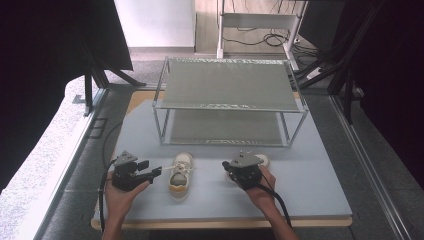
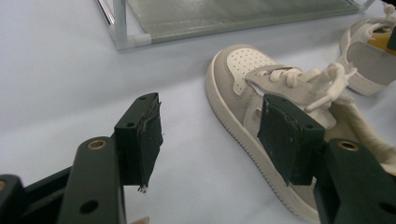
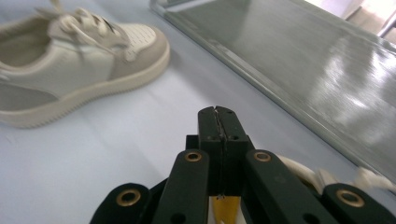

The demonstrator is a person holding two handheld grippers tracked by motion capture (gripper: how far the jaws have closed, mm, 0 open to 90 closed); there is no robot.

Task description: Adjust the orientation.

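Note:
A small white and grey sneaker (image 1: 181, 175) lies on the pale blue mat, toe toward the rack. My left gripper (image 1: 156, 172) is at its left side. In the left gripper view its jaws (image 2: 210, 112) stand open, with one pad (image 2: 289, 135) in front of the sneaker's (image 2: 238, 88) side and nothing pressed between them. A second sneaker (image 1: 262, 160) lies to the right, mostly hidden under my right gripper (image 1: 228, 166). In the right gripper view those jaws (image 3: 218, 112) are shut, pad against pad, with a yellow lining (image 3: 222, 210) showing below them.
A two-tier metal shoe rack (image 1: 227, 107) with grey shelves stands behind the sneakers, and its lower shelf (image 3: 317, 60) runs close past my right gripper. The mat's front edge (image 1: 225, 216) lies near the person's wrists. Dark stands flank the table.

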